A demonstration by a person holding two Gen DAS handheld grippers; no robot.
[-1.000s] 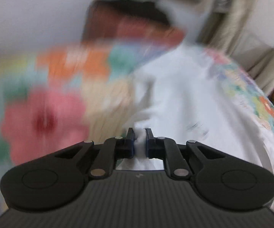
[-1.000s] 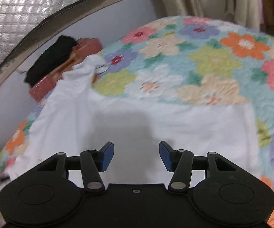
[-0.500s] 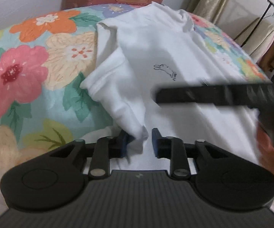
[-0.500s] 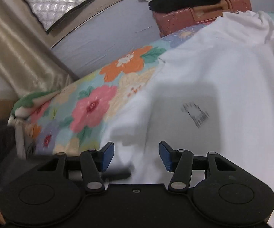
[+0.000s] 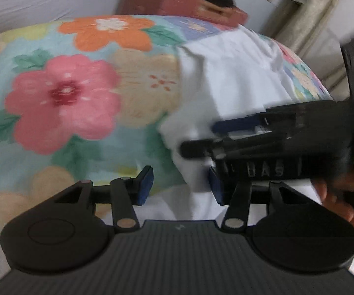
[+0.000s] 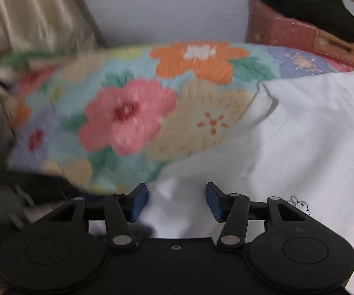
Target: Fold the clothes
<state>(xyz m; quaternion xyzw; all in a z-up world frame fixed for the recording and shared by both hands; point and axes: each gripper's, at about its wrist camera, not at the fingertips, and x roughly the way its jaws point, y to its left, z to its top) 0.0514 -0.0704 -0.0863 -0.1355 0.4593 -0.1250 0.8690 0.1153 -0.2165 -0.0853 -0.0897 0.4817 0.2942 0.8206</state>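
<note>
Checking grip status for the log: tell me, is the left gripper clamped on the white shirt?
No, the left gripper has its jaws apart, with the white shirt lying loose between them.

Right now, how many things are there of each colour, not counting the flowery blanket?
White: 1, the white shirt
Reddish: 1, the suitcase
Black: 1, the black bundle lying on top of the suitcase
Total: 3

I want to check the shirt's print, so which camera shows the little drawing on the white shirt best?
The right wrist view: the small drawing sits unblocked on the white shirt. In the left wrist view, the right gripper crosses the shirt and no drawing shows.
</note>
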